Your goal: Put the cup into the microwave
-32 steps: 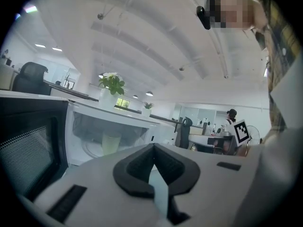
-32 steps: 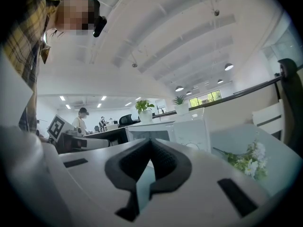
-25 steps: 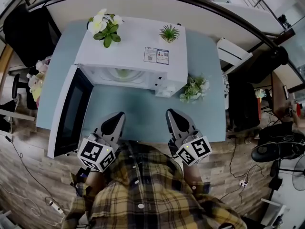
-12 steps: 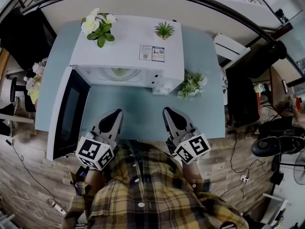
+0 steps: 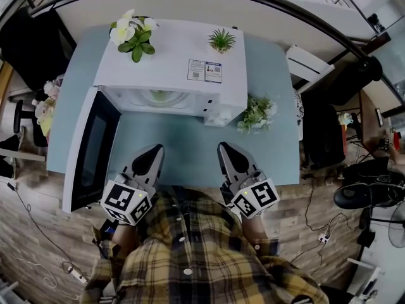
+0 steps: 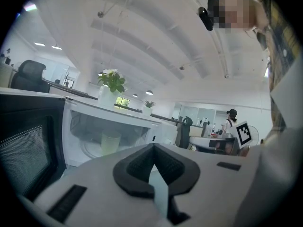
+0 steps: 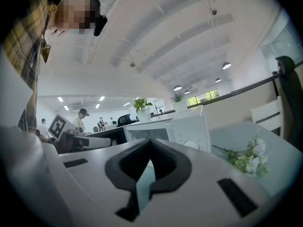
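A pale green cup [image 6: 110, 142] stands upright on the turntable inside the white microwave [image 5: 171, 75], whose door [image 5: 92, 151] hangs open to the left. The cup [image 5: 161, 96] shows just inside the cavity in the head view. My left gripper [image 5: 154, 152] rests at the near table edge in front of the opening, jaws together, holding nothing. My right gripper [image 5: 228, 149] lies beside it on the right, also shut and empty. In the left gripper view the gripper [image 6: 152, 148] points at the cavity; the right gripper [image 7: 150, 143] faces the microwave's control panel [image 7: 189, 131].
Two potted plants [image 5: 135, 33] [image 5: 221, 41] stand on the microwave's top. A spray of white flowers [image 5: 256, 114] lies on the blue table [image 5: 190, 144] right of the microwave. Office chairs and cables surround the table.
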{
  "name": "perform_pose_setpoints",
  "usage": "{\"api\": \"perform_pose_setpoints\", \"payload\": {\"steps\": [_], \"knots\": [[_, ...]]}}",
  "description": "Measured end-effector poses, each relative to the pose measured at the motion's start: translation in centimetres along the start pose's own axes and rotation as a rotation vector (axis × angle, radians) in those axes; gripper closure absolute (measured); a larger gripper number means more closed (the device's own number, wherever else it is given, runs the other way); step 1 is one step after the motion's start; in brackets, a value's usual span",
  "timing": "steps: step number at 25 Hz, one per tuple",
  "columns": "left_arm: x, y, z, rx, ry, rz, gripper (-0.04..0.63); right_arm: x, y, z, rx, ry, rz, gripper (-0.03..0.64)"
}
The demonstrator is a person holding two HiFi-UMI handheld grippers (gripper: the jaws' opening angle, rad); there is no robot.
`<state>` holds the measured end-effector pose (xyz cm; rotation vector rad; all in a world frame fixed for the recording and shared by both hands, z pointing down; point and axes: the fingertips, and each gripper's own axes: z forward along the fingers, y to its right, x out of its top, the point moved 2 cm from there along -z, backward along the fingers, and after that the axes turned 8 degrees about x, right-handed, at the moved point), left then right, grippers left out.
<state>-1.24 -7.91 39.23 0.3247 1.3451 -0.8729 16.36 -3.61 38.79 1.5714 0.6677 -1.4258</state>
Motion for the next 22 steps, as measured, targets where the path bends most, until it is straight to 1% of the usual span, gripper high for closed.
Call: {"api": "perform_pose_setpoints", "payload": {"steps": [14,22], "knots": [[0.3,-0.4,0.2,-0.002,0.003,0.000,0.604,0.2,0.2,0.9,-0.004,-0.001,0.002,0.614],[0.5,-1.0,-0.1,0.014,0.010,-0.003,0.604,-0.1,0.0,1.4,0.006,-0.005,0.014,0.614]]}}
